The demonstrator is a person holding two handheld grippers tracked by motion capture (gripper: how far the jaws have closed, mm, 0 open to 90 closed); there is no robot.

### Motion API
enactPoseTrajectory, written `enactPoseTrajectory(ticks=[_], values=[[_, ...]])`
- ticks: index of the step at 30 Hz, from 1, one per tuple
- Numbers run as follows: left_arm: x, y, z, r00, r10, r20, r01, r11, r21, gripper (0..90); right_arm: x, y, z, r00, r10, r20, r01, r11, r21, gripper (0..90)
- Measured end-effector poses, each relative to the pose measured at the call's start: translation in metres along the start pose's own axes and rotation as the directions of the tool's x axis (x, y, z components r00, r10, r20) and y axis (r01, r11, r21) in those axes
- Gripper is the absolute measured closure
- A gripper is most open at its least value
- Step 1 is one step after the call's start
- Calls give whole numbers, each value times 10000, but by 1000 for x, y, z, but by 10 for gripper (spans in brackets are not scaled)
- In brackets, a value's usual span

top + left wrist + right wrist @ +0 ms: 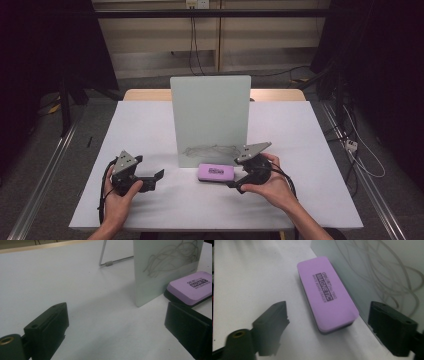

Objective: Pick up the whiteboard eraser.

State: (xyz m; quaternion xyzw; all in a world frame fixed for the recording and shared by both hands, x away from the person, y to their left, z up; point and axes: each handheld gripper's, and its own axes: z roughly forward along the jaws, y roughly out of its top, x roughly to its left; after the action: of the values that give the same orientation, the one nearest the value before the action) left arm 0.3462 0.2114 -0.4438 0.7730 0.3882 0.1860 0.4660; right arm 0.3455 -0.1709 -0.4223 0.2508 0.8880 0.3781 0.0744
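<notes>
Looking down from the high view, I have the white table (150,130) with a pale upright whiteboard (210,120) standing mid-table, grey scribbles (210,150) low on its face. Purple eraser (215,172) lies flat on the table just in front of the board's lower edge, label up, reading MAGNETIC in the right gripper view.

My right gripper (239,181) sits just right of the eraser, held in the right hand (267,185), grey plate on top. In the right gripper view the eraser (327,295) lies ahead between the two black jaws, which stand wide apart, nothing in them; the nearer end of the eraser is close to the jaw line but not touched. Board face (387,270) runs along the eraser's far side.

My left gripper (157,177) is well to the left of the eraser, left hand (117,197) around it, resting low over the table. Its jaws are also spread wide and empty in the left gripper view, aimed across bare table toward the board's edge (165,267) and the eraser (191,287). Wire stand leg (110,263) shows behind the board.
</notes>
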Motion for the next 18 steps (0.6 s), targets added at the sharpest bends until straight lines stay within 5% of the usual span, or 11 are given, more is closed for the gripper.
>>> enactPoseTrajectory(ticks=[13, 18], values=[[1, 0, 0, 10000, 71, 44, -72, 9999, 89, 54, -5, 32, 28, 9924, -1187, -326, 1214, 9877, 986, 264], [0, 0, 0, 9999, 99, 81, -100, 9999, 104, 54, -2, 45, 39, 9846, -1651, -581, 1727, 9702, 1699, 308]])
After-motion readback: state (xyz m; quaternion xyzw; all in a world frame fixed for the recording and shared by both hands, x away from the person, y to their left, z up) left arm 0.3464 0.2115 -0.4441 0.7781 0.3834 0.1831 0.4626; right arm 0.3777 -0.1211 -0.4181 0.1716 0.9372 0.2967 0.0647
